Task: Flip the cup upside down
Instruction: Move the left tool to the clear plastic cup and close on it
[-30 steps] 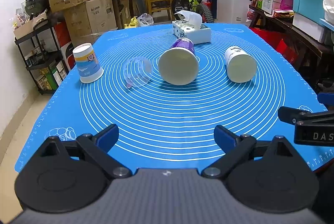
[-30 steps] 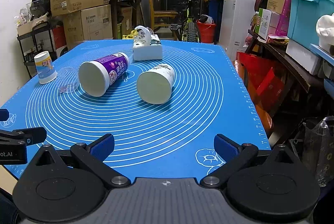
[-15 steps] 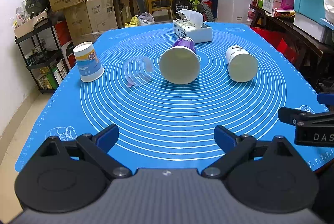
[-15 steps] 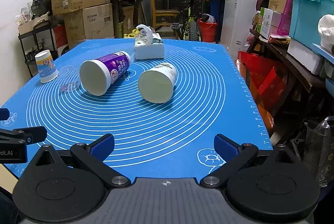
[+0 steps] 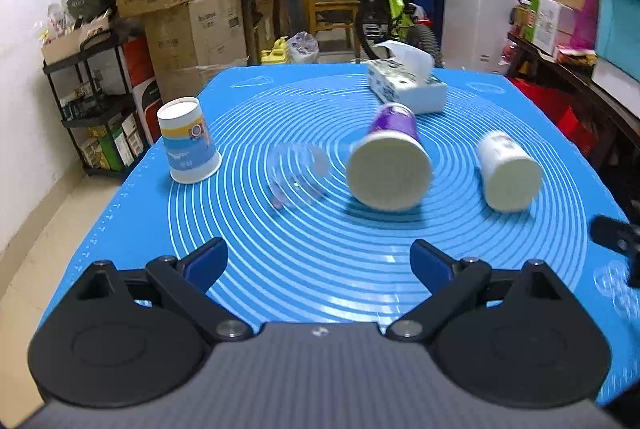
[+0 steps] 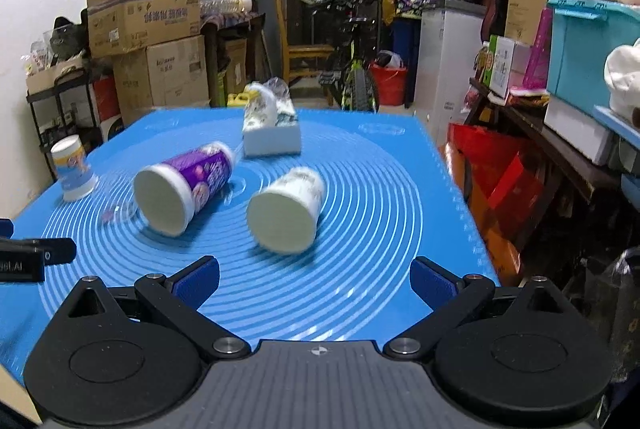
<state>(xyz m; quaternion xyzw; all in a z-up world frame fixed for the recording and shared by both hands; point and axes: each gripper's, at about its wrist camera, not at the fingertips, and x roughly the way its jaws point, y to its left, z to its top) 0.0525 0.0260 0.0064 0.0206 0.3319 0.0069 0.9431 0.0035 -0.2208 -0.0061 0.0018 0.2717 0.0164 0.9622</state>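
**Both tongs wide and empty, cups waiting on their sides**

The left tongs [image 5: 319, 261] and right tongs [image 6: 315, 279] both gape wide over the near edge of the blue mat [image 5: 320, 269], holding nothing. The purple cup [image 5: 390, 165] and white cup [image 5: 507, 175] lie on their sides mid-desk, mouths toward us; a clear cup [image 5: 297, 175] lies beside them, and the blue-banded cup [image 5: 188, 145] already stands inverted. I'd come in level, pinch one cup across its wall lightly, then tip its mouth down.
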